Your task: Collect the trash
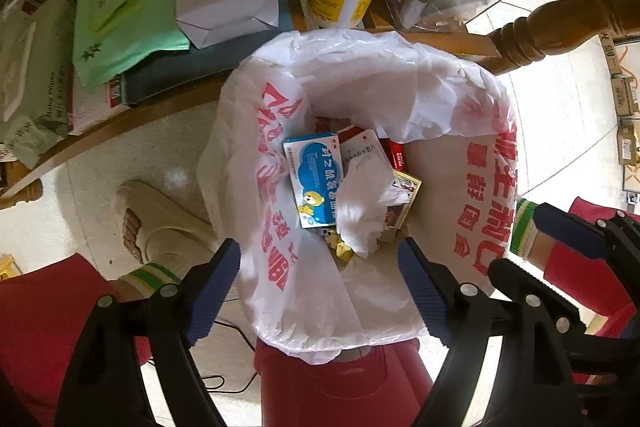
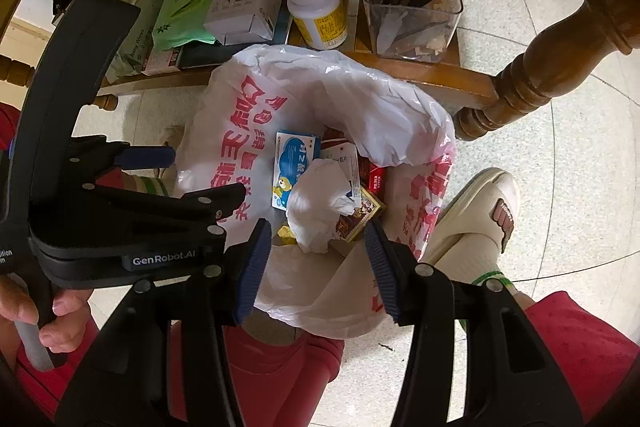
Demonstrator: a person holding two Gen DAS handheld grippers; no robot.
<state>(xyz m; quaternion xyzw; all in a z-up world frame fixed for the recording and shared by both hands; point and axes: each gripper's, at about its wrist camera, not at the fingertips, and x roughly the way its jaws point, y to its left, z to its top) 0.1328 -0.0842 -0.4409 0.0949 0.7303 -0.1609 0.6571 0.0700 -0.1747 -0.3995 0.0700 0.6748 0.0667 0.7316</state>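
Open white plastic bag with red print (image 1: 360, 75) on a pale tiled floor (image 2: 560, 107), beside a low wooden table (image 2: 420, 75).

Inside the bag lie a blue-and-white cardboard box (image 1: 314, 179) and crumpled white tissue (image 1: 364, 207); above its mouth both left gripper (image 1: 320, 283) and right gripper (image 2: 316, 267) hang with jaws apart, empty.

We are looking down at a pale tiled floor (image 2: 560, 131) that is catching bright daylight on the right. A low wooden table (image 2: 400, 67) with a turned leg (image 2: 532, 83) is standing at the far side, and cardboard boxes (image 1: 624, 99) are lining the floor at the far right.
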